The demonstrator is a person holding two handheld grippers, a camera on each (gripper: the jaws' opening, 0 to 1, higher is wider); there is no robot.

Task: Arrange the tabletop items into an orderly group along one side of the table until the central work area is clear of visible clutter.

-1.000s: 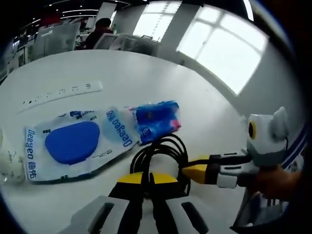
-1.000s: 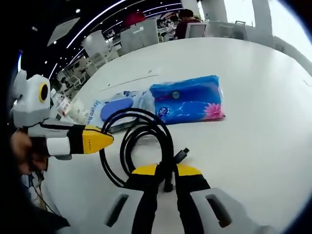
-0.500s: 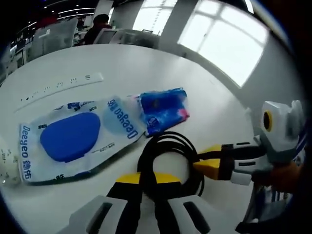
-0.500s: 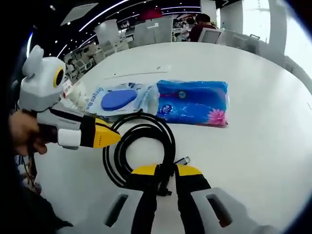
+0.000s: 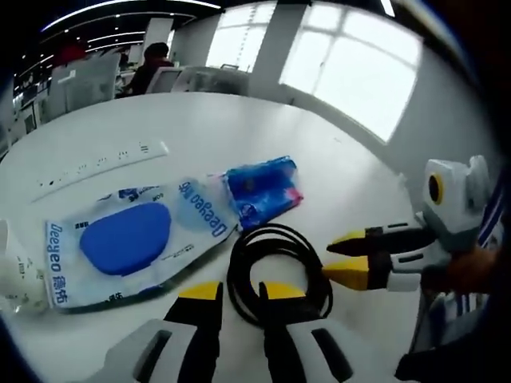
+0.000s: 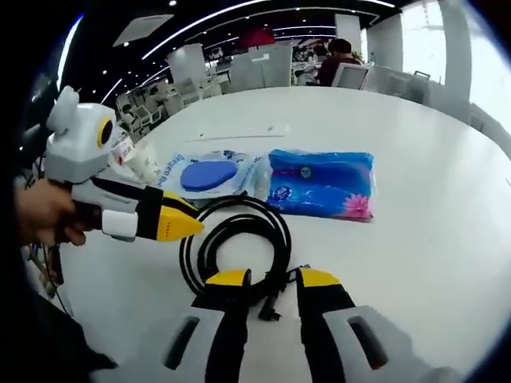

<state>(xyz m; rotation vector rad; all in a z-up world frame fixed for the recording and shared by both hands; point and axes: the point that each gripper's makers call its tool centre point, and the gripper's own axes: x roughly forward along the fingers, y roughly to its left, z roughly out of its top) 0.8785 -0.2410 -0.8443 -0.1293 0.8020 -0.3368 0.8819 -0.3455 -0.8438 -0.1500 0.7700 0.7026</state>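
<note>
A coiled black cable (image 5: 275, 233) (image 6: 279, 235) lies flat on the white table (image 5: 335, 167). My left gripper (image 5: 241, 291) stands open, its yellow tips on either side of the coil's near loop. My right gripper (image 6: 273, 279) is open too, with the cable's plug end between its tips. It enters the left gripper view from the right (image 5: 339, 257), jaws apart beside the coil. The left gripper (image 6: 188, 223) reaches in at the coil's left edge. Beyond the coil lie a blue tissue pack (image 5: 262, 187) (image 6: 323, 183) and a white wet-wipes pack (image 5: 128, 239) (image 6: 209, 174) with a blue lid.
A white power strip (image 5: 96, 155) (image 6: 239, 132) lies further back. Crumpled white plastic (image 5: 12, 271) (image 6: 140, 163) sits past the wipes pack. The table runs bare to the right of the tissue pack. Chairs and a seated person (image 5: 148, 64) are beyond the far edge.
Both grippers were shut on the cable and have opened, letting it go. The coil now rests on the table. The right gripper has drawn back a little.
</note>
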